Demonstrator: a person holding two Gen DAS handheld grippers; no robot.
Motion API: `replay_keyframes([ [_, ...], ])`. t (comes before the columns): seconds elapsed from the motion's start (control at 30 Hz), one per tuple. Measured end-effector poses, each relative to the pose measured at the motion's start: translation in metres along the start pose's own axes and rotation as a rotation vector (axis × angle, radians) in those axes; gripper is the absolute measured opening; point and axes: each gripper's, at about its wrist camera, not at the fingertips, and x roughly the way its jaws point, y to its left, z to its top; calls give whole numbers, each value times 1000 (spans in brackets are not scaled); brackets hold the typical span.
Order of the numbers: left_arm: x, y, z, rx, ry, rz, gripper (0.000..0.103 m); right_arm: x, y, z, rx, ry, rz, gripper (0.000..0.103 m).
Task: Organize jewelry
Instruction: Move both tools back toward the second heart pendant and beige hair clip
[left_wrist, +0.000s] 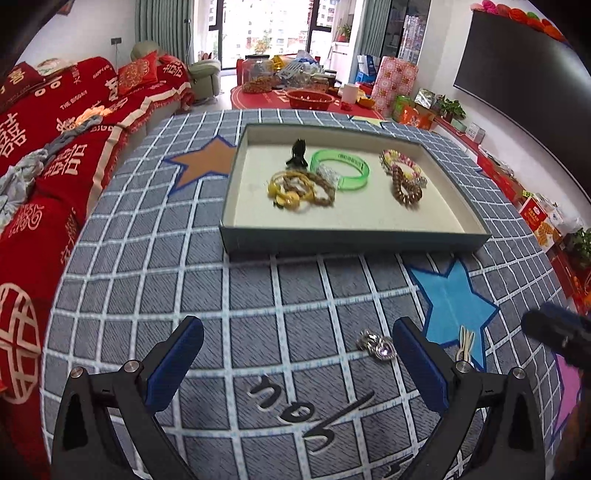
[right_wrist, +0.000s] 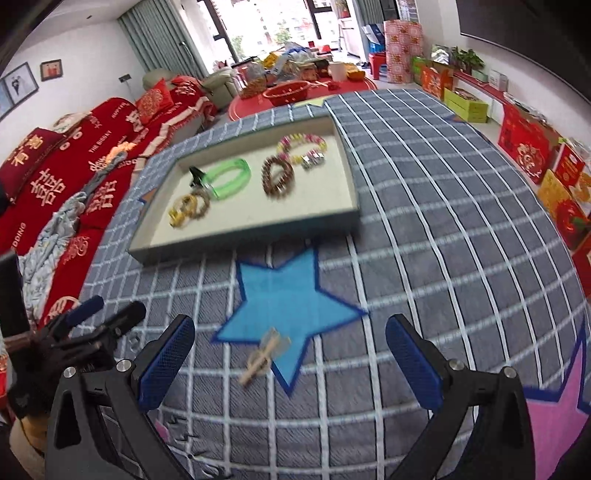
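The tray (left_wrist: 354, 242) sits on my grid-patterned counter (left_wrist: 184, 266) and holds most of the jewelry: a green bangle (left_wrist: 341, 168), a brown bead bracelet (left_wrist: 405, 188), a pink and yellow bracelet (left_wrist: 400, 160) behind it, a yellow tangle of bands (left_wrist: 301, 190) and a black clip (left_wrist: 297, 155). All of them lie inside the tray's rim.

Nearer to me than the tray, two pieces lie loose on the cloth. My left view shows a silver ring with a purple stone (left_wrist: 377, 345) just inside my left claw's (left_wrist: 297, 360) right finger, not touched by it. That ring does not appear in my right view. There I see a pale clip (right_wrist: 264, 356) on the lower point of the blue star (right_wrist: 286, 304), well short of the tray; in the left view the same clip is half hidden behind the finger.

My left claw stands wide apart and empty. My right claw (right_wrist: 290, 360) is also spread wide with nothing between its pads, the clip lying below the gap. Its dark tip (left_wrist: 554, 334) pokes into the left view's right edge, and the left claw shows at the right view's left edge.
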Motion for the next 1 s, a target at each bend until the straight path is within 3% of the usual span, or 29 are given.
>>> replay_keyframes([
  [0.4, 24, -24, -13, -73, 61, 27, 103, -1, -14, -50, 36, 30, -79, 103],
  [0.8, 31, -15, -18, -40, 60, 122, 103, 16, 19, -56, -32, 36, -123, 103],
  [1.0, 31, -7, -17, -8, 51, 117, 103, 27, 31, -52, -53, 26, -155, 103],
])
